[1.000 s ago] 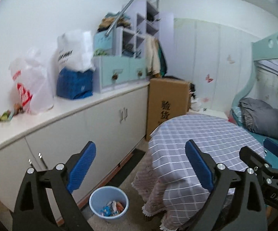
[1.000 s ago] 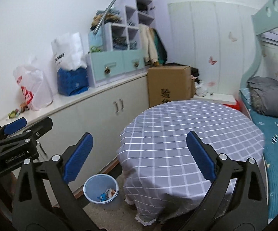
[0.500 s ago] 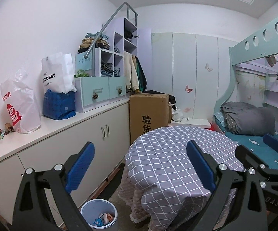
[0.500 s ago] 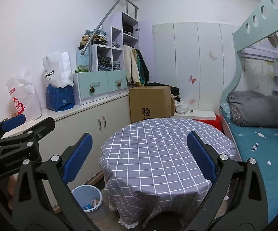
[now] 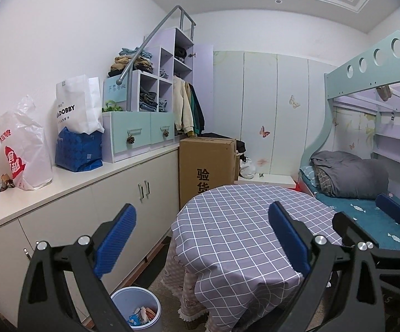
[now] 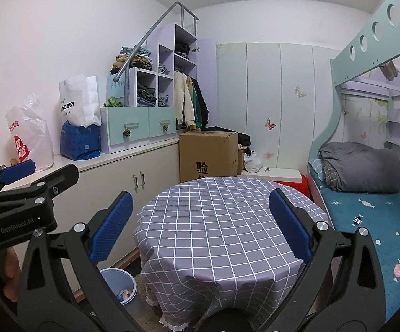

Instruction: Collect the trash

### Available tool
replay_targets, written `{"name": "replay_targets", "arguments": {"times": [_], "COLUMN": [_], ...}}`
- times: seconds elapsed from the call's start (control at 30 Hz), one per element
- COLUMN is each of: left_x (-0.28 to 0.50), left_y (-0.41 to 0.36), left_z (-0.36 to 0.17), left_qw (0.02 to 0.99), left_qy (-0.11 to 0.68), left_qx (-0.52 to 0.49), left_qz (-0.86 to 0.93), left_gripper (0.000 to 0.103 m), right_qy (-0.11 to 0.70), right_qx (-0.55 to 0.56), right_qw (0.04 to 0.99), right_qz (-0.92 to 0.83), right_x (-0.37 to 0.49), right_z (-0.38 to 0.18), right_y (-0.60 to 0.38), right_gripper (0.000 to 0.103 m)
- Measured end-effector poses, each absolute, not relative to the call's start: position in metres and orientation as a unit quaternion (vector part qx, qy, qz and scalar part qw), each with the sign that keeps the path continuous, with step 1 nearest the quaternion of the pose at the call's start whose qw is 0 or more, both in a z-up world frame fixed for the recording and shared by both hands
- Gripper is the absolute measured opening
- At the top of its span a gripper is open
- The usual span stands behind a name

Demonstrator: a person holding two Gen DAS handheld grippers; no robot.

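A: Trash [image 5: 142, 313]: location?
B: Inside the pale blue bin [image 5: 136, 308] on the floor, at the foot of the white cabinet [image 5: 111, 207] and just left of the round table [image 5: 244, 227] with the grey checked cloth. Wrappers are visible in the bin; individual items cannot be identified.

A: Left gripper [image 5: 202, 239]: state of the fingers [image 5: 115, 239]?
B: Spread wide, nothing between the blue pads. The unit is raised above the table's left edge, with the bin below its left finger.

A: Right gripper [image 6: 198, 225]?
B: Fingers [image 6: 288, 225] likewise spread wide, holding nothing, raised over the near half of the table. The left gripper shows at the left edge of this view.

A: Surroundings?
B: A cardboard box [image 6: 208, 156] stands behind the table. Plastic bags [image 5: 24, 145] sit on the cabinet top. A grey duvet [image 6: 361, 167] lies on the bunk bed [image 6: 371, 215] to the right.
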State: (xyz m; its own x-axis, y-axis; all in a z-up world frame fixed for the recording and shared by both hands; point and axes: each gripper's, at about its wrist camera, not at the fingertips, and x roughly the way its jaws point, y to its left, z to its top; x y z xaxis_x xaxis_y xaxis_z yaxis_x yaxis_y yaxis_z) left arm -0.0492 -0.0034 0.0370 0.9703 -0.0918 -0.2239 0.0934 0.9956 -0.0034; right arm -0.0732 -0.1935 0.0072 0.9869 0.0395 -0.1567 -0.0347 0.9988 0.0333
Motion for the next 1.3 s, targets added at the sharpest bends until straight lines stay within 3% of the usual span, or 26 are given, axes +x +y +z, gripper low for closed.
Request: {"name": "replay_targets", "arguments": {"times": [1.3], "left_x": [-0.0452], "left_y": [0.0045], "left_z": [0.0323], "left_qw": [0.992], "left_qy": [0.118], "left_qx": [0.011], "left_qz": [-0.048], "left_gripper": [0.094], "right_qy": [0.089], "right_qx": [0.02], "right_qw": [0.996], "right_qz": [0.025], "right_x": [-0.0736], "right_z": [0.0044], "right_y": [-0.1925], "right_gripper": [0.097]}}
